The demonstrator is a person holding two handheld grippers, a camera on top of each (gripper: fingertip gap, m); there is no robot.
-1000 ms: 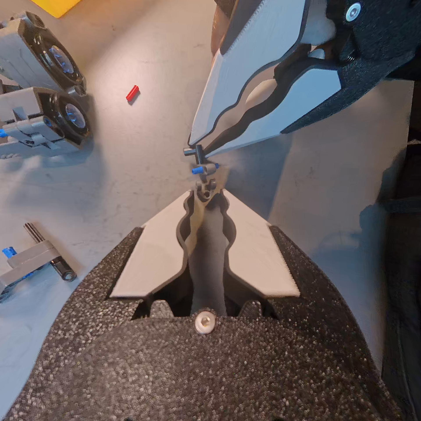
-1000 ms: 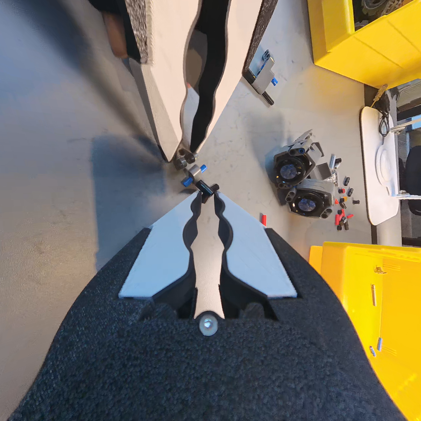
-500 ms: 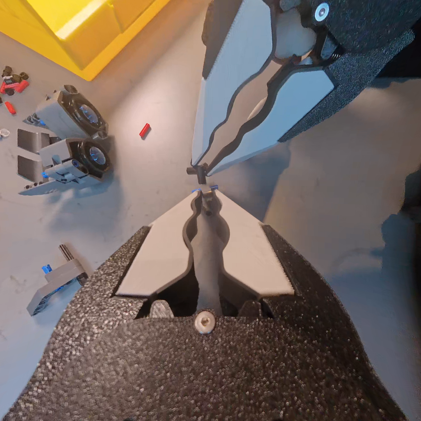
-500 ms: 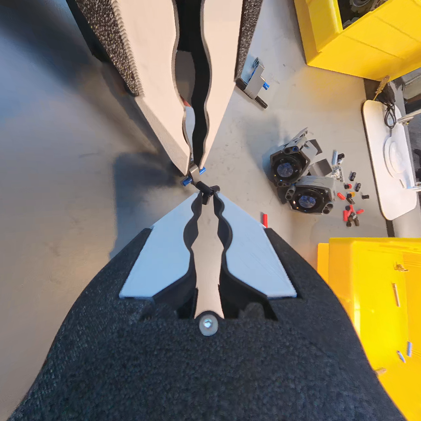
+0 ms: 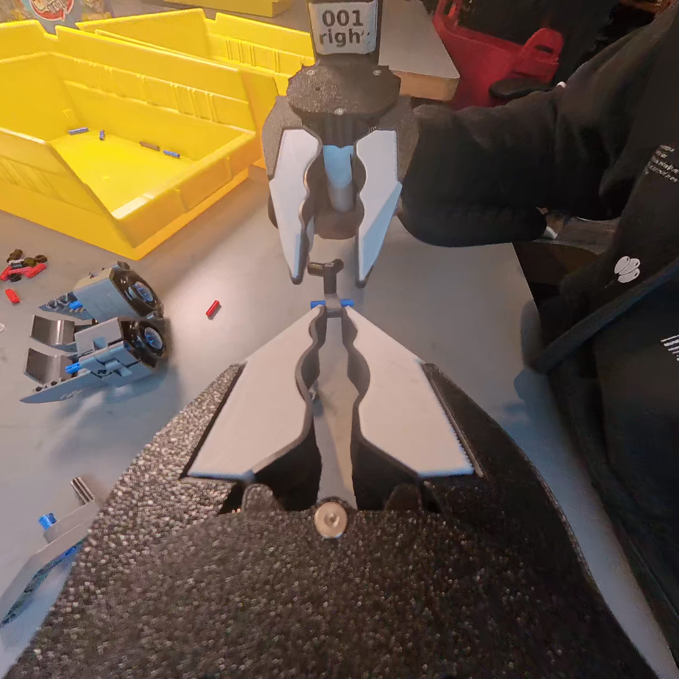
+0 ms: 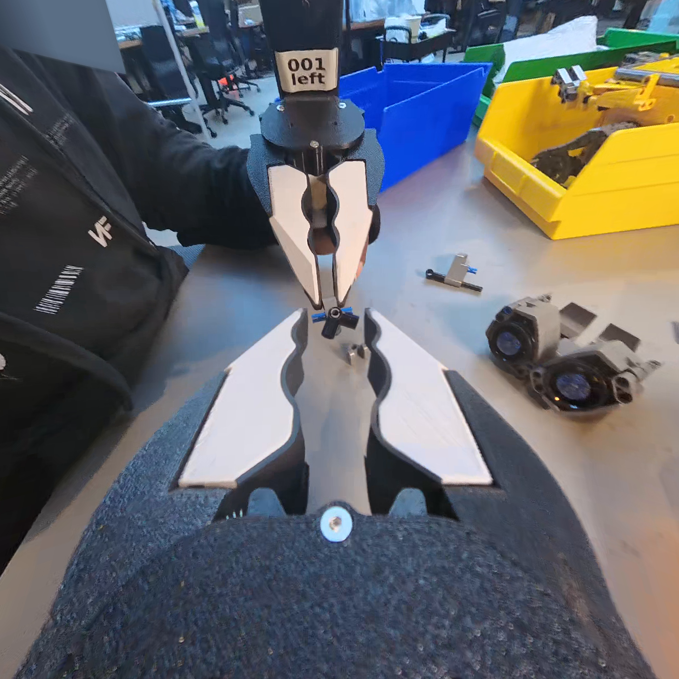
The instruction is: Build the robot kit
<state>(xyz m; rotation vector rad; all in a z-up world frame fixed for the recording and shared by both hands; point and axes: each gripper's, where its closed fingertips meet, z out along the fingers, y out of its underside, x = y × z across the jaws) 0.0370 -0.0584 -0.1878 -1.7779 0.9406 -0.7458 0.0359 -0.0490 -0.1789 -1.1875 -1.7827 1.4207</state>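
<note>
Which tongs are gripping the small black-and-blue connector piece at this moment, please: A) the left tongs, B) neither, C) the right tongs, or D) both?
A: the left tongs are shut on the black-and-blue connector piece, while the right tongs stand open around it without touching.

Grey bracket assembly (image 5: 55, 532) cut off at left edge; yellow bin (image 6: 588, 172) contents indistinct.

Speckled black hand-held gripper (image 5: 332, 310), pale grey fingers (image 5: 272, 397), silver screw (image 5: 330, 518), black sleeves (image 5: 514, 165)
</note>
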